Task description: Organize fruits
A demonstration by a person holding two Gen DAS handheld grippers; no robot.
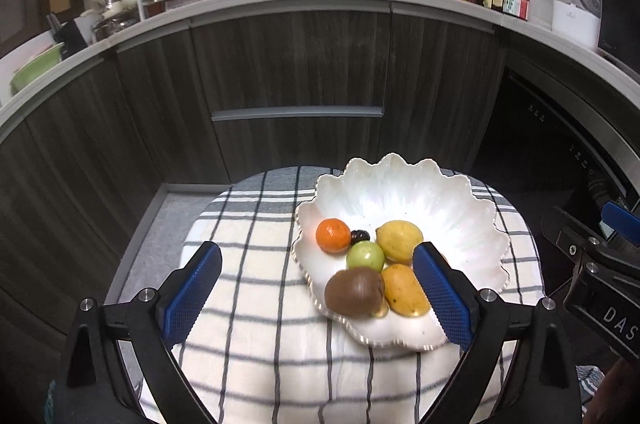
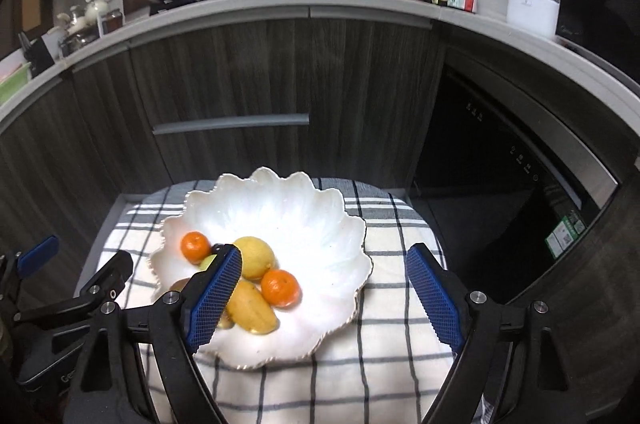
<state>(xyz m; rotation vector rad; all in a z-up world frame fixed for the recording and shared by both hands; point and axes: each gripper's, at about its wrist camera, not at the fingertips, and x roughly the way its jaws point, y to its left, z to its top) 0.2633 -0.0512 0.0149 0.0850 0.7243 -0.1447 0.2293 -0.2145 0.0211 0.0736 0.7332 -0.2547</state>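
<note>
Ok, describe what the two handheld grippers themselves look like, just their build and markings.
Both match: the left gripper and right gripper have black angular frames with silver round screws at the joints. Each finger carries a flat blue pad with a fine cross-hatched grip texture. In the left wrist view, the right gripper's body shows white letters "DAS". No cables or sleeves are visible.

The left hand-held gripper [image 1: 316,276] hovers above the near left edge of the scalloped bowl [image 1: 472,224], jaws spread wide, empty. The right hand-held gripper [image 2: 324,280] hovers above the bowl's near right side, equally wide, empty.
</note>
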